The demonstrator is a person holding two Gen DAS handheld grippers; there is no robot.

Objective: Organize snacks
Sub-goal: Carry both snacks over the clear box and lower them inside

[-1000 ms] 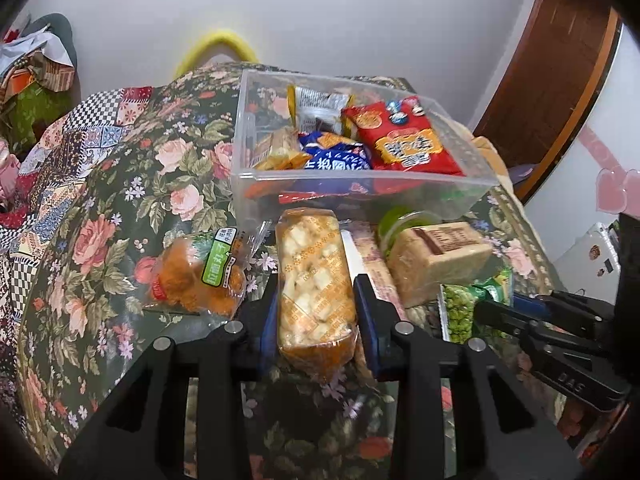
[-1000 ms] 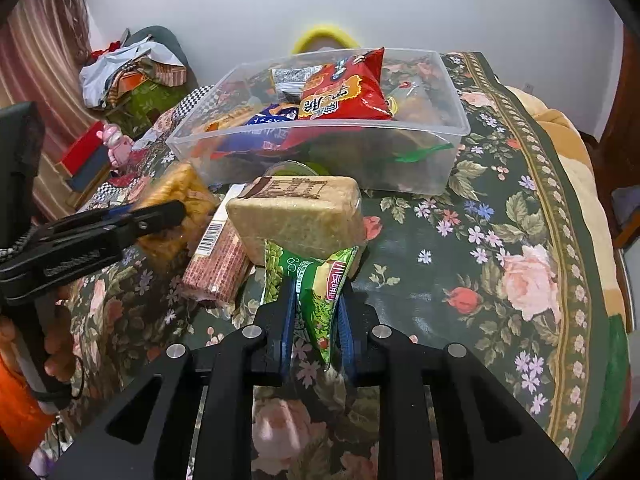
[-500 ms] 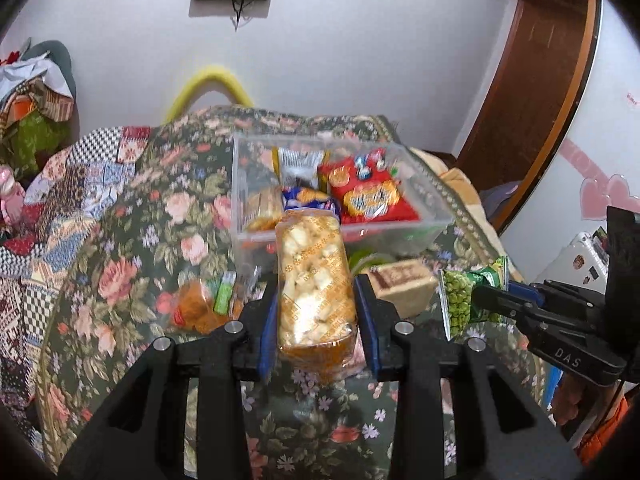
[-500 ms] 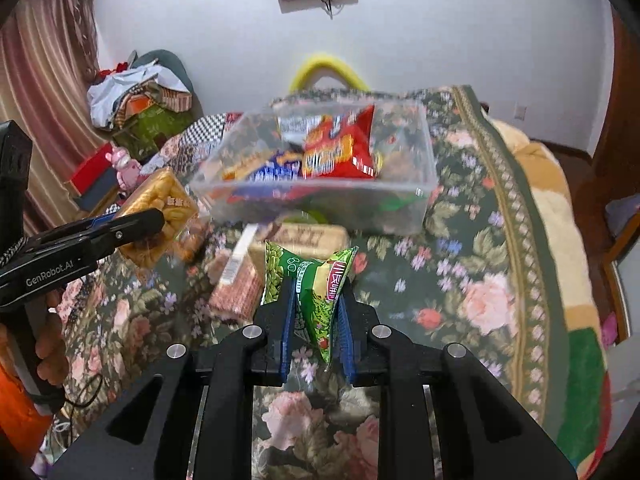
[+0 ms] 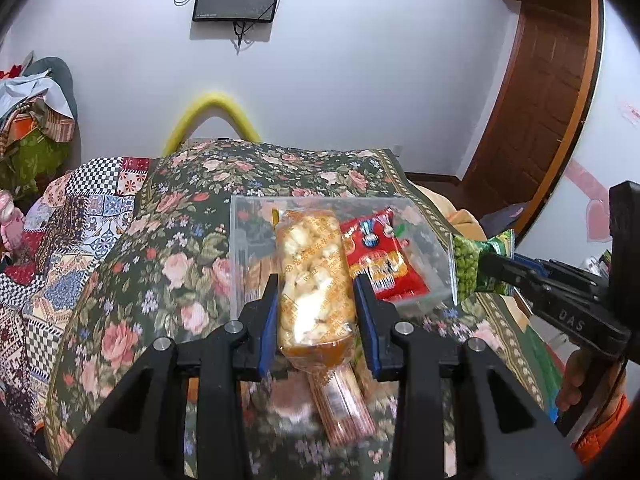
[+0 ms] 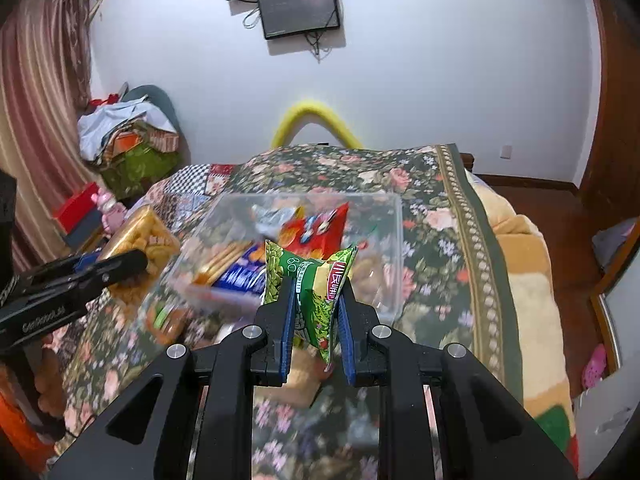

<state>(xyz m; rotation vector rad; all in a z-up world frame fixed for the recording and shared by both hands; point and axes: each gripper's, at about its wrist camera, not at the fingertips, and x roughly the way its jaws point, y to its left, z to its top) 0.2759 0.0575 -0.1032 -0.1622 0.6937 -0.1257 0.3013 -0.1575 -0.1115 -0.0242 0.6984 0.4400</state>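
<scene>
While the left gripper (image 5: 315,312) is clamping the orange snack pack (image 5: 314,280) and the right gripper (image 6: 313,322) is pinching the green pea bag (image 6: 316,284), both above the bed, each should be hovering over the clear bin (image 6: 394,248) before its fingers are parting.

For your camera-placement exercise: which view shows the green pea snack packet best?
The right wrist view: the green pea snack packet sits central, label facing, clamped in the right gripper. The left wrist view catches it only small at the edge.
</scene>
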